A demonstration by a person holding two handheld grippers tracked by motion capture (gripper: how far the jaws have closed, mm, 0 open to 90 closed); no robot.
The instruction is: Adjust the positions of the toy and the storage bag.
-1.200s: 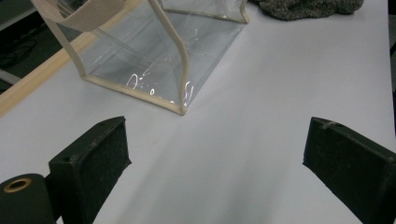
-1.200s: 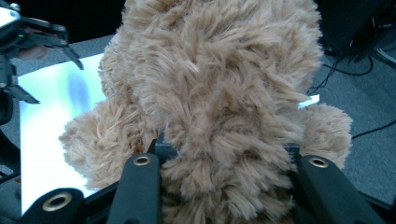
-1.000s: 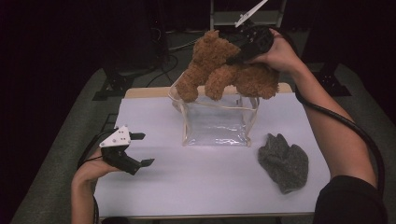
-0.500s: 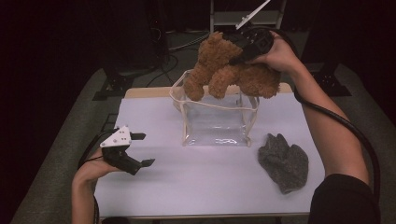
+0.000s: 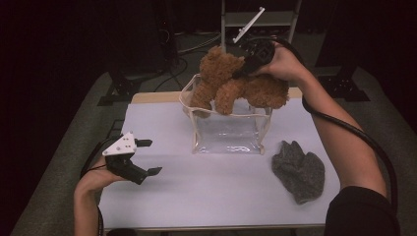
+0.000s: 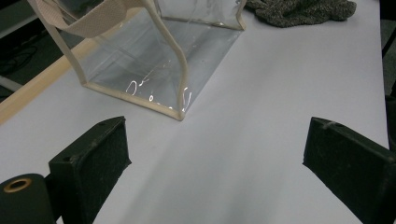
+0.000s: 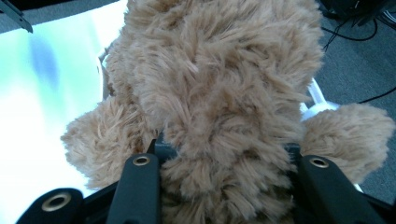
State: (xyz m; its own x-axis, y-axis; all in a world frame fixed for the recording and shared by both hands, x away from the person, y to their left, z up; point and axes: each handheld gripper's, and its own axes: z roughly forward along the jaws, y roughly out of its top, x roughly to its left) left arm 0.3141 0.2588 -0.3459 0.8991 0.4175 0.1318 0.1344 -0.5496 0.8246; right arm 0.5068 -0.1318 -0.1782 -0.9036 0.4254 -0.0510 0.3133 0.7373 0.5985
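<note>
Right claw clamped on fluffy brown plush bear, carried slightly farther over the rim of the clear plastic cream-trimmed tote bag near the table's far edge. Left claw unmoved, spread and empty, near left edge. Grey knitted cloth unchanged, near right edge.

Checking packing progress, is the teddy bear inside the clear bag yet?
Not fully: the teddy bear hangs over the clear bag rim, gripped by the right gripper.

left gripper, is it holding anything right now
No, the left gripper hovers over the white table with its jaws spread wide and nothing between them.
</note>
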